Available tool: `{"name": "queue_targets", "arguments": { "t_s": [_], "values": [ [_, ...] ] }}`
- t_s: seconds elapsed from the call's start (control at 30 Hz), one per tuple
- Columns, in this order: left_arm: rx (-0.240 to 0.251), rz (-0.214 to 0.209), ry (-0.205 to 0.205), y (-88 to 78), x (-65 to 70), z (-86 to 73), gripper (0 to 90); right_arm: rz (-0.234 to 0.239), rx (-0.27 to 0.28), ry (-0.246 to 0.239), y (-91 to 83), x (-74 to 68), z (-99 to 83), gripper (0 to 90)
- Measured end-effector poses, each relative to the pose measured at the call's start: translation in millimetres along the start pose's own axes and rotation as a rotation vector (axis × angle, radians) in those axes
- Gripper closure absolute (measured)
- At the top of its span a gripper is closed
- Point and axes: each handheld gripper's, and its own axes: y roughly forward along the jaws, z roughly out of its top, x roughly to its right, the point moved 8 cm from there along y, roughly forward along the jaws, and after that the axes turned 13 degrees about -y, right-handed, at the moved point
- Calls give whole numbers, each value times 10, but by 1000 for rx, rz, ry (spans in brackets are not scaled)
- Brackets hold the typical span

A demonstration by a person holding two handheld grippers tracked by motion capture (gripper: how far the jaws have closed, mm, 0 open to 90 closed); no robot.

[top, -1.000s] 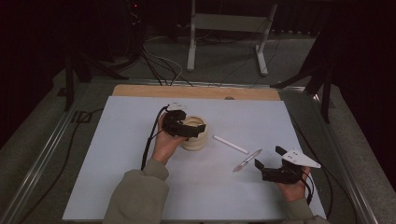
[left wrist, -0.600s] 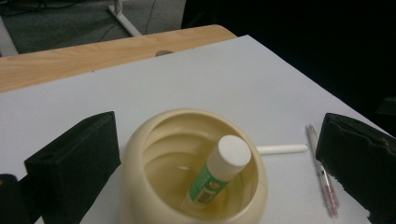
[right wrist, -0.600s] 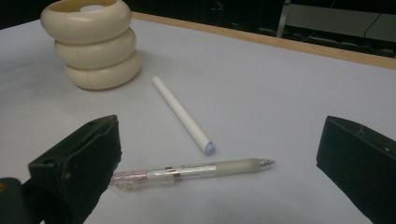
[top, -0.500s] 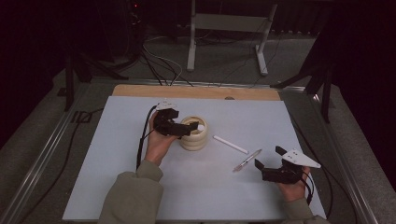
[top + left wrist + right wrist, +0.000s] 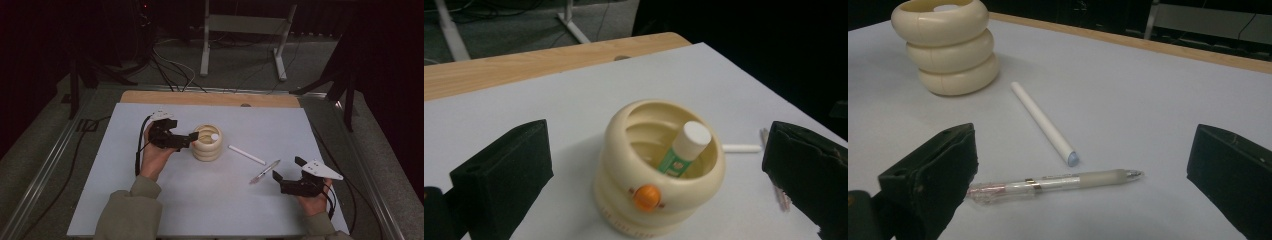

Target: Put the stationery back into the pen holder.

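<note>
Nearest the person, the right gripper (image 5: 286,171) rests low on the white table (image 5: 125,200), its jaws spread wide with nothing between them. Just ahead of them lies a clear pen (image 5: 1055,183), flat on the table; in the right gripper view its long axis runs across the frame, metal tip toward the right jaw and reddish end beside the left jaw, touching neither. In the high view the pen (image 5: 265,171) lies slantwise, one end toward the gripper, the other toward the table's far right.

Just beyond it lies a white stick (image 5: 1043,121), also flat, its bluish end near the pen's middle without touching it, its other end aimed toward the cream holder (image 5: 945,47).

Farther off, the holder (image 5: 207,142), a stack of three rounded rings, stands upright near the table's centre. A white-capped green tube (image 5: 684,149) leans inside it, cap up against the rim; its label print is too blurred to read. An orange button (image 5: 646,197) sits on the holder's side.

The left gripper (image 5: 196,135) is beside the holder's rim, jaws apart and empty, flanking the holder in the left gripper view.
</note>
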Motion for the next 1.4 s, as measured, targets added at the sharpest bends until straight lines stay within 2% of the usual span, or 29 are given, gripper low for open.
{"name": "queue_targets", "arguments": {
  "t_s": [0.1, 0.37, 0.43, 0.57, 0.7, 0.83, 0.9, 1.1, 1.17, 1.27, 1.33, 1.4],
  "values": [
    [24, 31, 9, -91, -62, -18, 1, 0, 0, 2, -1, 0, -1, 0],
    [38, 54, 28, -303, -189, -136, 1, -1, 0, 3, -4, 1, -1, 0],
    [48, 59, 20, -369, -234, -177, 1, -2, 0, 4, -4, 2, -2, 0],
    [65, 84, 32, -473, -296, -239, 1, -1, -2, 4, -2, -2, -3, 0],
    [89, 103, 37, -623, -365, -369, 1, -1, -2, 5, 0, -5, -3, 0],
    [102, 101, 20, -736, -423, -503, 1, -4, -4, 8, -1, -1, -7, 0],
    [99, 113, 19, -804, -470, -589, 1, -5, -3, 12, -5, 1, -7, 0],
    [144, 122, -11, -1003, -603, -783, 1, -9, -8, 9, 6, -1, -13, 0],
    [143, 147, 3, -1035, -638, -824, 1, -9, -9, 6, 10, -3, -11, 0],
    [167, 137, -6, -1079, -630, -850, 1, -10, -8, 9, 8, 1, -7, 0],
    [169, 147, 11, -1096, -630, -869, 1, -13, -1, 7, -2, 9, 2, 0],
    [182, 140, 6, -1106, -642, -876, 1, -17, 1, 7, -18, 17, 4, 0]
  ]
}}
